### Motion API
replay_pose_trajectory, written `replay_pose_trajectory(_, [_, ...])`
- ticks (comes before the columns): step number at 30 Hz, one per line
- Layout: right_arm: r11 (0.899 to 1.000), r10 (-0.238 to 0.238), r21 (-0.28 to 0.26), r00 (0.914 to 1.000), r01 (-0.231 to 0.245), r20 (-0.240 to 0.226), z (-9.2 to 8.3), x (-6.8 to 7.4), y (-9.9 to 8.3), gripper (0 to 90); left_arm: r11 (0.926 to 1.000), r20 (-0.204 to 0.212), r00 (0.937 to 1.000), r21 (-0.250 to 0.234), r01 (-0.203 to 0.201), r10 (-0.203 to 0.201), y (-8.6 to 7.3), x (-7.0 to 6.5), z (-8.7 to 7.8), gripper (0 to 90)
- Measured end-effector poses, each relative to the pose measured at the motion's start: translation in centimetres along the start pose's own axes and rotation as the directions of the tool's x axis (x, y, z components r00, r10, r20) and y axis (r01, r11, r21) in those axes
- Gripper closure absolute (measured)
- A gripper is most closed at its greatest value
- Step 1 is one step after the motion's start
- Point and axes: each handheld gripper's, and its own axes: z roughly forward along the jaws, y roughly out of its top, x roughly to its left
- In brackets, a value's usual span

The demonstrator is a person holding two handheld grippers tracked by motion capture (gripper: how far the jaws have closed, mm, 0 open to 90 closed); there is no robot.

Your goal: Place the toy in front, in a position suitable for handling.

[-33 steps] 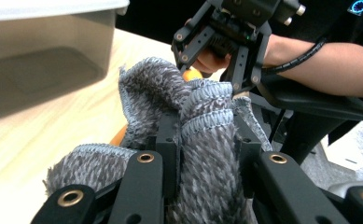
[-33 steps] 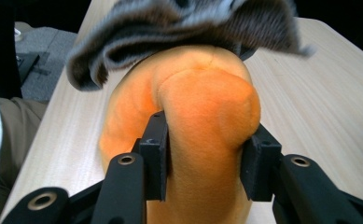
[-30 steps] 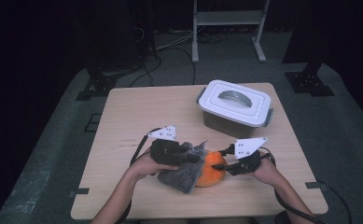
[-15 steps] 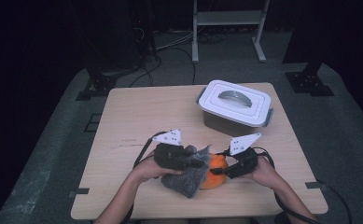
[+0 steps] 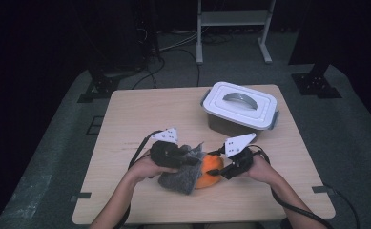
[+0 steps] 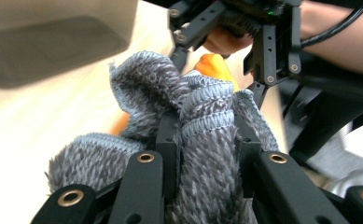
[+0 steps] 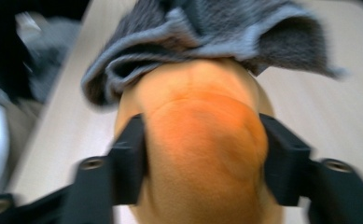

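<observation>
Left tongs (image 6: 202, 140) clamp the grey cloth (image 6: 207, 116); right tongs (image 7: 202, 154), just opening, straddle the orange ball (image 7: 202, 135) beneath it

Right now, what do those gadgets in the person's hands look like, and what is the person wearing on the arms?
The left gripper and right gripper are matte black, each with two blocky jaws hinged on brass-coloured rivets. Each carries a pale grey three-cornered plate dotted with small holes, and each trails a black cable. The forearms are bare, with no sleeves in the high view.

Fuzzy grey cloth (image 6: 188, 107) drapes a smooth matt orange ball (image 7: 202, 140).
</observation>
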Motion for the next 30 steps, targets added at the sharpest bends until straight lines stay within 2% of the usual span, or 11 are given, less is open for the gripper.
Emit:
replay_pose_trajectory(2, [0.997, 0.081, -0.015, 0.9963, -0.081, -0.029, -0.3, 0.1, -0.3, 24.7, 0.9999, 0.018, 0.9998, 0.005, -0.012, 0.011, -0.2, -0.5, 0.3, 71.0])
replay_pose_trajectory(4, [0.983, 0.17, -0.056, 0.984, -0.173, -0.054, -1.3, 0.3, -0.2, 20.2, 0.999, 0.04, 0.9985, 0.021, -0.039, 0.038, -0.3, -1.4, 0.8, 70.9])
replay_pose_trajectory(6, [0.972, 0.216, -0.086, 0.9749, -0.22, -0.053, -2.1, 0.4, -0.2, 20.3, 0.9972, 0.061, 0.9962, 0.038, -0.064, 0.062, -0.2, -2.3, 1.1, 70.9])
replay_pose_trajectory(8, [0.971, 0.235, -0.044, 0.9717, -0.236, -0.024, -2.2, 0.5, -0.5, 18.7, 0.9959, 0.072, 0.9947, 0.047, -0.077, 0.073, -0.2, -2.8, 1.2, 70.8])
replay_pose_trajectory(10, [0.961, 0.278, -0.001, 0.96, -0.278, -0.036, -1.8, 0.5, -1.1, 18.1, 0.9955, 0.081, 0.9934, 0.042, -0.085, 0.082, 0.1, -3.1, 1.1, 70.7])
replay_pose_trajectory(12, [0.95, 0.312, 0.003, 0.9487, -0.312, -0.054, -1.3, 0.6, -1.9, 18.1, 0.995, 0.084, 0.9922, 0.031, -0.095, 0.092, 0.7, -3.3, 1.0, 70.7])
replay_pose_trajectory(14, [0.947, 0.32, -0.009, 0.9445, -0.321, -0.074, -1.0, 0.8, -2.3, 18.1, 0.9951, 0.073, 0.9927, 0.016, -0.098, 0.097, 1.1, -3.3, 0.9, 70.7])
replay_pose_trajectory(17, [0.953, 0.302, -0.01, 0.9497, -0.304, -0.084, -0.6, 1.2, -2.4, 19.8, 0.9933, 0.049, 0.9928, 0.032, -0.111, 0.109, 1.5, -3.1, 0.9, 70.7])
replay_pose_trajectory(19, [0.965, 0.26, 0.002, 0.9623, -0.26, -0.08, -0.5, 1.7, -2.2, 23.5, 0.9858, 0.025, 0.9912, 0.103, -0.132, 0.13, 1.1, -3.0, 1.4, 70.7])
replay_pose_trajectory(22, [0.986, 0.166, 0.021, 0.9832, -0.165, -0.075, -0.3, 2.5, -2.3, 32.6, 0.9878, 0.057, 0.9934, 0.114, -0.106, 0.1, -0.2, -3.1, 1.4, 70.9])
replay_pose_trajectory(30, [0.983, 0.184, 0.021, 0.9795, -0.183, -0.082, -0.6, 3.4, -0.7, 18.5, 0.9882, 0.062, 0.9944, 0.122, -0.093, 0.086, -1.7, -3.9, 0.9, 71.4])
